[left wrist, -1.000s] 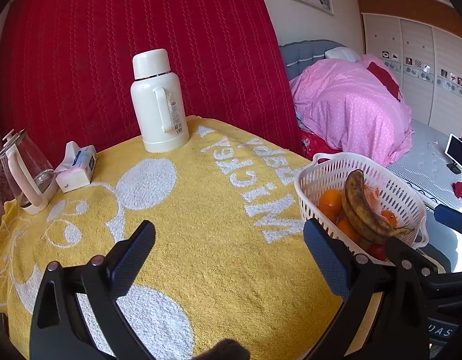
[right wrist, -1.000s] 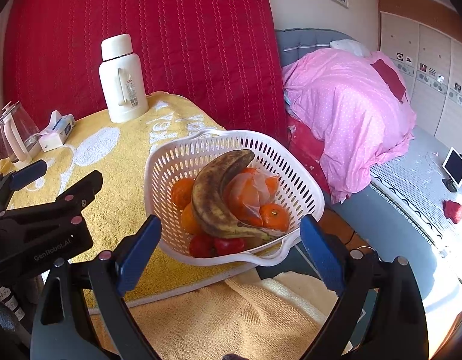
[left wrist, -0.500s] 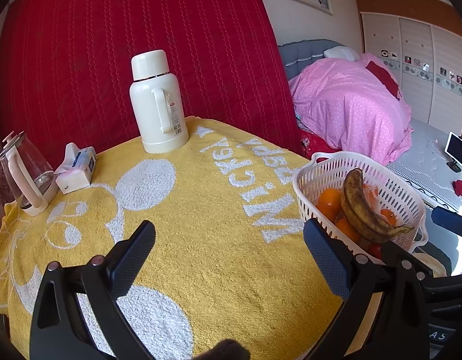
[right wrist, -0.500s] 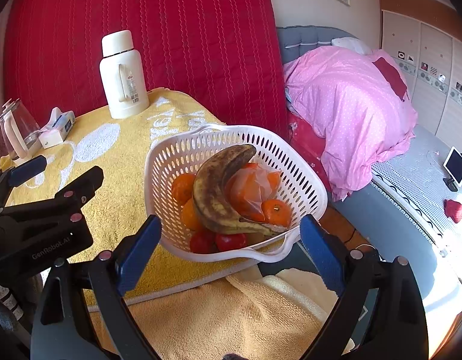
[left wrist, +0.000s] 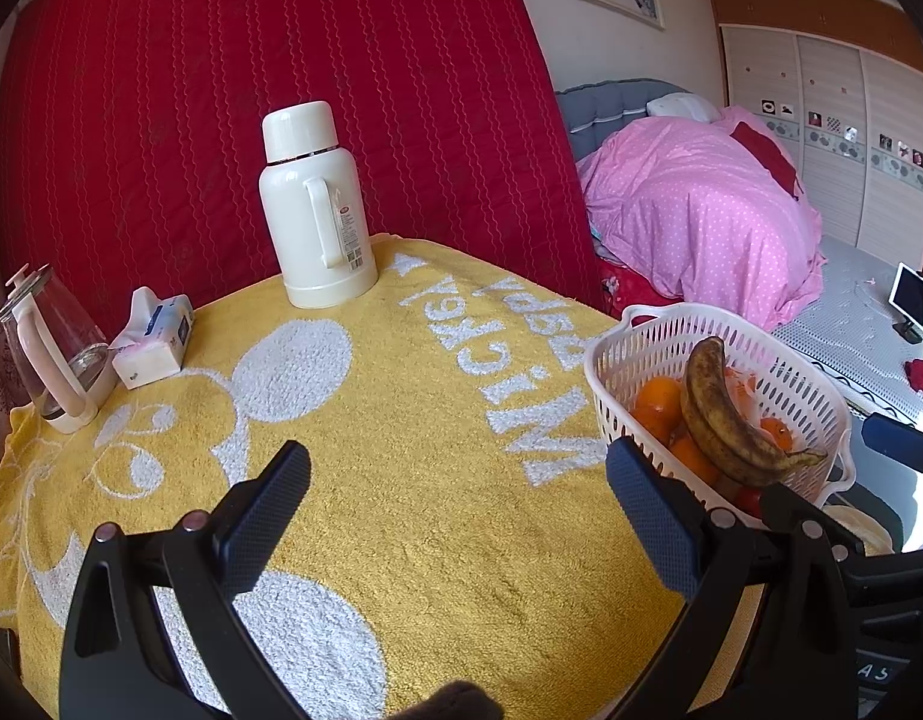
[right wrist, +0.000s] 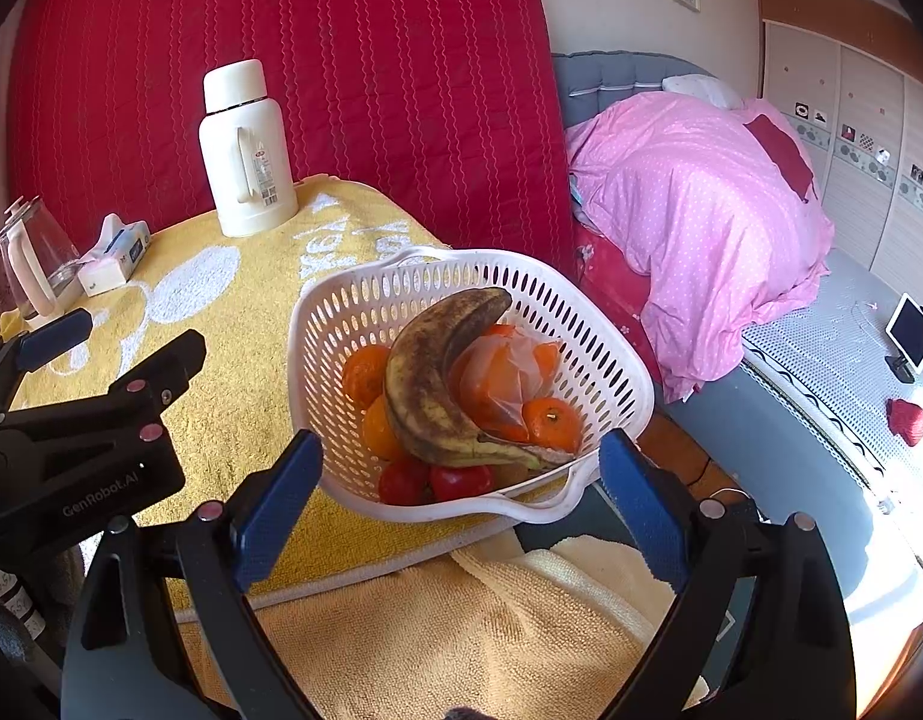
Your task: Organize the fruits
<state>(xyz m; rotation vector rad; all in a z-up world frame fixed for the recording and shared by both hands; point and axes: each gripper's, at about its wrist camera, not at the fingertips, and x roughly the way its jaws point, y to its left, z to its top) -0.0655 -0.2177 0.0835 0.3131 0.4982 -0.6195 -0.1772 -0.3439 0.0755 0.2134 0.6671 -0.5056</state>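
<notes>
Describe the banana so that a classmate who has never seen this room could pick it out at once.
Find the yellow towel covering the table, then the white slotted basket at its near right corner. The banana lies on top of the other fruit; it is the only long, curved piece, its peel mostly brown, among round oranges and red fruit.

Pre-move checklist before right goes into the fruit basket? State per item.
1. Right gripper open, empty: ok.
2. Left gripper open, empty, over the yellow towel: ok.
3. Right gripper lined up with the white basket, its front rim between the fingers: ok.
4. Banana on top, unobstructed from above: ok.
5. Basket fully supported: not ok, it overhangs the table's near edge in the right wrist view.
6. Plastic bag against the banana and oranges, may snag: cannot tell.
</notes>
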